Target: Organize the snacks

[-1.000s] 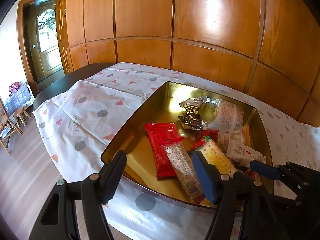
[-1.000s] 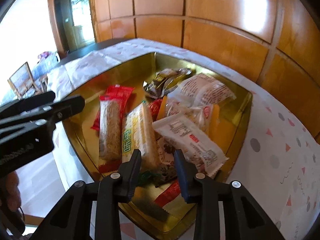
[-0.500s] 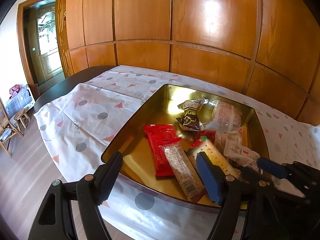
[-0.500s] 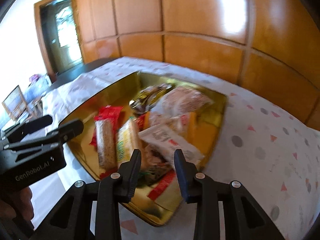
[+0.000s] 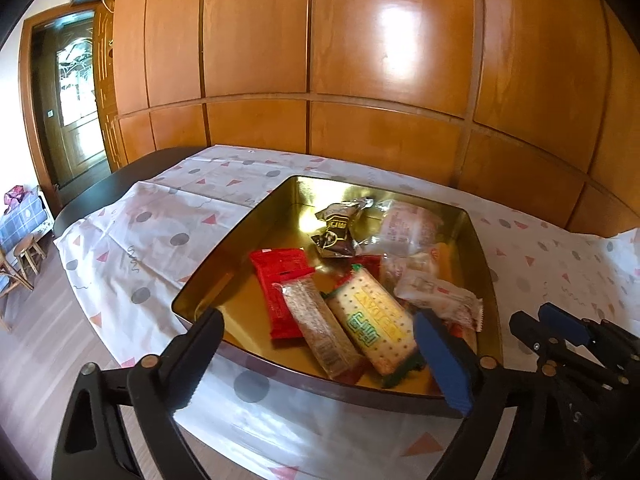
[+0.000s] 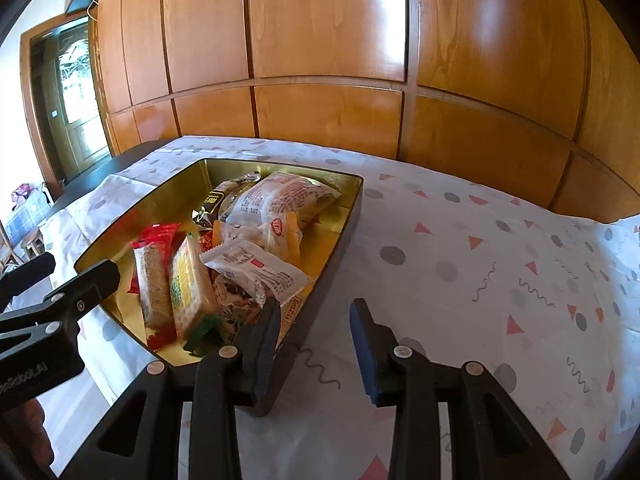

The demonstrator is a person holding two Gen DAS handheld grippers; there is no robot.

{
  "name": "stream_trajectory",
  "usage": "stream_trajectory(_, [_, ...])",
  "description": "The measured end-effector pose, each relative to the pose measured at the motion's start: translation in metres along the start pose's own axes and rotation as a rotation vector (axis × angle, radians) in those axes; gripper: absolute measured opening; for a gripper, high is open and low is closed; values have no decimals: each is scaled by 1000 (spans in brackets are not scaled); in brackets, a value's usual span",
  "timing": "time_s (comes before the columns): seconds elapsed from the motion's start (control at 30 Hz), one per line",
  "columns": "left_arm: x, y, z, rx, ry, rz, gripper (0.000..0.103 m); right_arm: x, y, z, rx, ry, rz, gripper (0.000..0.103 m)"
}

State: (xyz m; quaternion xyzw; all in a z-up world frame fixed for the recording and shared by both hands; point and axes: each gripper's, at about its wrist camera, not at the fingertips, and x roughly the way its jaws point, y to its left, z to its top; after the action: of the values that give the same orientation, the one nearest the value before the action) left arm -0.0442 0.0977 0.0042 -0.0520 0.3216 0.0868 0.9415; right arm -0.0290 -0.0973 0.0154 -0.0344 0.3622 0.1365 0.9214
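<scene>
left gripper (image 5: 316, 356): jaws opening wide, nothing held, yellow-green cracker packet (image 5: 372, 322) in shallow gold metal tin (image 5: 240, 236) lies at 12 o'clock between the fingers | right gripper (image 6: 314, 346): jaws narrowly apart, empty, over patterned white tablecloth (image 6: 460, 264); tin at 10 o'clock

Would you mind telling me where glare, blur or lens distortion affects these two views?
Left wrist view: a bright glare patch sits on the wooden wall panels, the gold tin reflects light on its inner wall, and the fisheye bows the panel lines and darkens the corners. Right wrist view: similar glare on the panels, snacks near the tin's left edge look slightly smeared, and the patterned tablecloth curves outward.
</scene>
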Motion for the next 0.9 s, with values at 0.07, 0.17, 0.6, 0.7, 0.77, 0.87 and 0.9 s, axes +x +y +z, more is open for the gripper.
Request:
stream_trajectory(0.07, [-2, -4, 0, 8, -4, -4, 100, 0, 1, 0, -3, 0, 0, 37])
stream_trajectory(0.17, [-4, -6, 0, 15, -14, 3, 102, 1, 2, -1, -6, 1, 3, 37])
stream_trajectory(0.6, [-3, -4, 1, 11, -16, 31, 103, 0, 3, -1, -6, -1, 4, 37])
stream_trajectory(0.7, [-2, -3, 1, 10, -15, 28, 103, 0, 3, -1, -4, -2, 4, 37])
stream_trajectory(0.77, [-3, -3, 1, 8, -15, 28, 103, 0, 3, 0, -4, -3, 3, 37])
stream_trajectory(0.87, [-3, -3, 1, 8, -13, 30, 103, 0, 3, 0, -2, -1, 4, 37])
stream_trajectory(0.9, [-3, -3, 1, 7, -12, 29, 103, 0, 3, 0, -1, 0, 4, 37])
